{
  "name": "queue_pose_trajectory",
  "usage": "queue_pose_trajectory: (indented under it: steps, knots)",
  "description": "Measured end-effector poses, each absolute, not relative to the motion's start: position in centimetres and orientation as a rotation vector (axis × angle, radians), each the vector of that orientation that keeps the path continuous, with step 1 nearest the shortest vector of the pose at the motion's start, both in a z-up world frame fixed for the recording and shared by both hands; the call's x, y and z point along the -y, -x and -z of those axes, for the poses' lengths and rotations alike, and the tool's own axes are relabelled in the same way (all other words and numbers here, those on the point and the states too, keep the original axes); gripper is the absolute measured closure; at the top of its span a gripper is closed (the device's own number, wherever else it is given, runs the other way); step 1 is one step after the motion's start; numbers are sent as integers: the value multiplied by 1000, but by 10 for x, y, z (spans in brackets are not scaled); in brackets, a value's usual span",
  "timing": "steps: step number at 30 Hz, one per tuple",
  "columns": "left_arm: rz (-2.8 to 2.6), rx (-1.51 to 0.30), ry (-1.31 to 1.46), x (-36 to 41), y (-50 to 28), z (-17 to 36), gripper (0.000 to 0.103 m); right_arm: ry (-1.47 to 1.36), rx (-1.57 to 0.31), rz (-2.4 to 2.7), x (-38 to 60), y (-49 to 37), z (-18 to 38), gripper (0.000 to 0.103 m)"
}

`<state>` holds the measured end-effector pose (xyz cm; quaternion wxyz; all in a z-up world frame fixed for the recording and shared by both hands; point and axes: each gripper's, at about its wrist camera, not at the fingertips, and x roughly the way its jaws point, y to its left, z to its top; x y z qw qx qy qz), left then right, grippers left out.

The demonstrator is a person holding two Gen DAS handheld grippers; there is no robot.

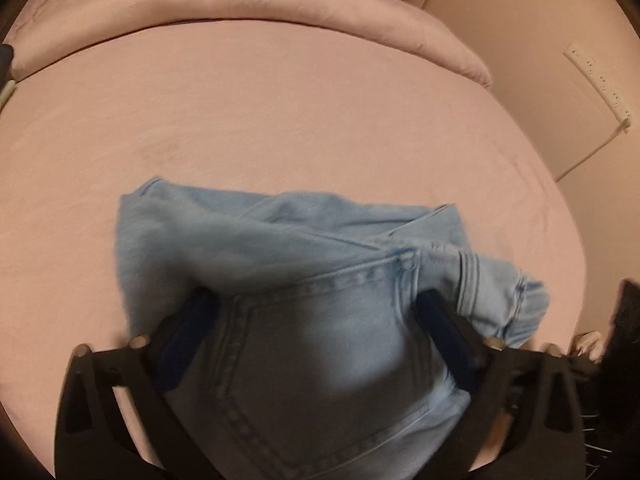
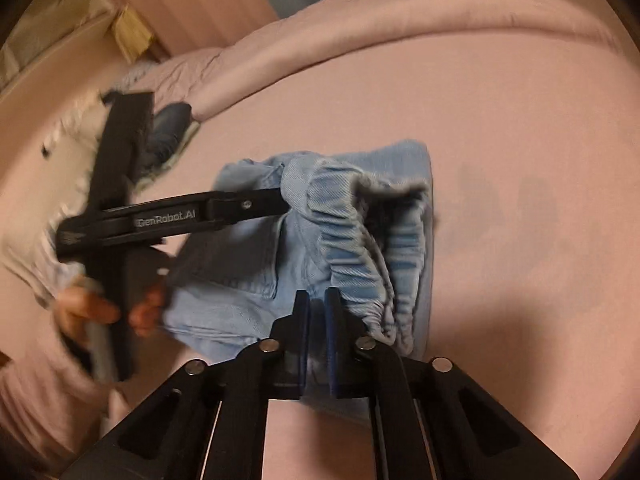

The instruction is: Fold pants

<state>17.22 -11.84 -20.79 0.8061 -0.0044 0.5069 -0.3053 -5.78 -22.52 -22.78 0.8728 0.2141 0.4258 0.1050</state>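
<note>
Light blue denim pants (image 1: 304, 280) lie bunched on a pink bed sheet (image 1: 280, 120). My left gripper (image 1: 316, 300) is open, its blue pads wide apart on either side of the back pocket area, with the denim lying between and over them. In the right wrist view the pants (image 2: 340, 220) show their elastic waistband. My right gripper (image 2: 317, 304) is shut on the pants at the waistband edge. The left gripper (image 2: 168, 216) also shows in the right wrist view, reaching into the denim from the left, held by a hand (image 2: 92, 312).
A rolled pink duvet (image 1: 248, 4) runs along the far side of the bed. A white power strip (image 1: 600, 84) with a cable lies on the floor at right. Dark clothing (image 2: 168, 128) lies at the bed's far left in the right wrist view.
</note>
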Motion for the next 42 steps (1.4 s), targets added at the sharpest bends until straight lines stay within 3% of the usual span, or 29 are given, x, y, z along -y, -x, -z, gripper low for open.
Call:
queue_pose_trajectory:
  steps: [4, 5, 13, 19, 23, 24, 25, 26, 28, 37, 42]
  knots:
    - [662, -1070, 14, 108, -170, 197, 8, -470, -912, -273, 228, 60, 224, 99]
    - [663, -1066, 27, 103, -168, 194, 9, -474, -907, -281, 226, 62, 220, 95]
    - [659, -976, 43, 59, -118, 180, 10, -392, -714, -249, 221, 50, 166, 91]
    - [622, -994, -137, 62, -84, 217, 10, -395, -839, -107, 231, 3, 212, 91]
    - [654, -997, -45, 41, -83, 211, 10, -521, -808, -167, 250, 8, 210, 91]
    - [663, -1001, -5, 34, -84, 207, 10, -553, -794, -190, 253, 12, 206, 88]
    - [669, -1002, 60, 22, -85, 203, 9, -595, -774, -226, 258, 22, 201, 70]
    - [665, -1003, 103, 12, -86, 200, 9, -641, -754, -251, 263, 30, 198, 44]
    - [655, -1020, 203, -7, -88, 201, 9, -699, -730, -241, 271, 46, 193, 21]
    - [672, -1212, 573, -32, -126, 236, 9, -941, -883, -221, 296, 65, 246, 20]
    - [713, -1233, 589, -21, -132, 237, 9, -907, -943, -256, 283, 56, 254, 20]
